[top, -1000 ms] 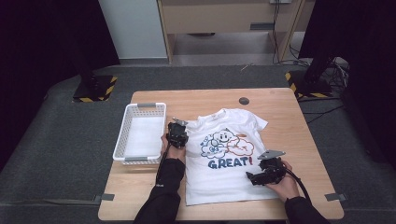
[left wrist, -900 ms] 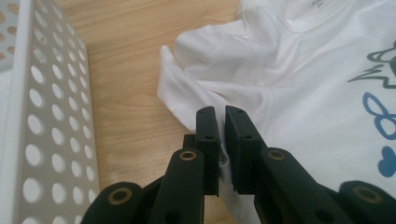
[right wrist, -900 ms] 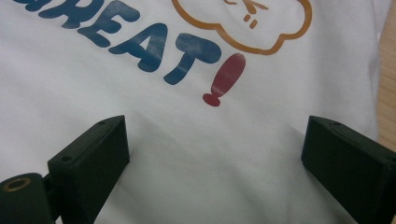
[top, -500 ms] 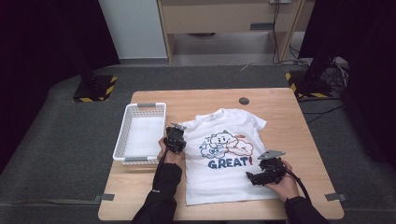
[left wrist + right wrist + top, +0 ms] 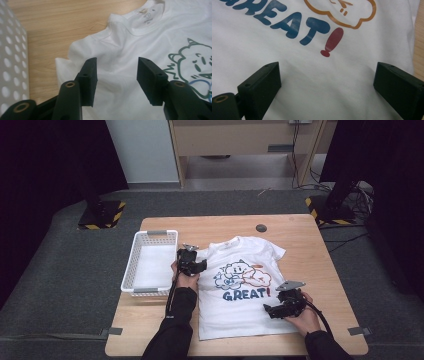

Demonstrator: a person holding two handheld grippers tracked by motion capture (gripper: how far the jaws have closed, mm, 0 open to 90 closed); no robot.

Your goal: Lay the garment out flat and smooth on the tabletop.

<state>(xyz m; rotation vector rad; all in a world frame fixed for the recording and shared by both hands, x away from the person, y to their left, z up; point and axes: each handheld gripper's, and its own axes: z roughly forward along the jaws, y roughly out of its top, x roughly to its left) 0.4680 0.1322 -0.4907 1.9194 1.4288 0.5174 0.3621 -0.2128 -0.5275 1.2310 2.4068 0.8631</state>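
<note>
Since a second ago the left gripper [image 5: 192, 261] has drawn back a little from the T-shirt's [image 5: 245, 310] sleeve toward the person, and now sits over the shirt's left edge beside the basket [image 5: 131, 270]. The right gripper [image 5: 280, 307] has barely shifted and stays over the lower right part of the shirt.

The T-shirt lies flat, face up, in the middle of the table [image 5: 300, 227], its collar toward the far edge. In the left gripper view the left gripper [image 5: 117, 75] has its jaws moderately apart with nothing between them, hanging above the sleeve and shoulder cloth. In the right gripper view the right gripper [image 5: 325, 82] is spread wide and holds nothing, poised just below the red exclamation mark [image 5: 332, 41] of the print.

The basket stands just left of the shirt, close to the left gripper's hand [image 5: 186, 279]. A small dark round disc [image 5: 261, 227] sits on the table beyond the collar, well clear of both grippers.

The shirt is soft white cotton with slight wrinkles at the sleeve, a ribbed collar and a cartoon print over blue letters reading GREAT. The basket is white plastic, rectangular, its walls pierced with round holes. The table is pale wood-grain with rounded corners. The jaws are matt black blocks.
</note>
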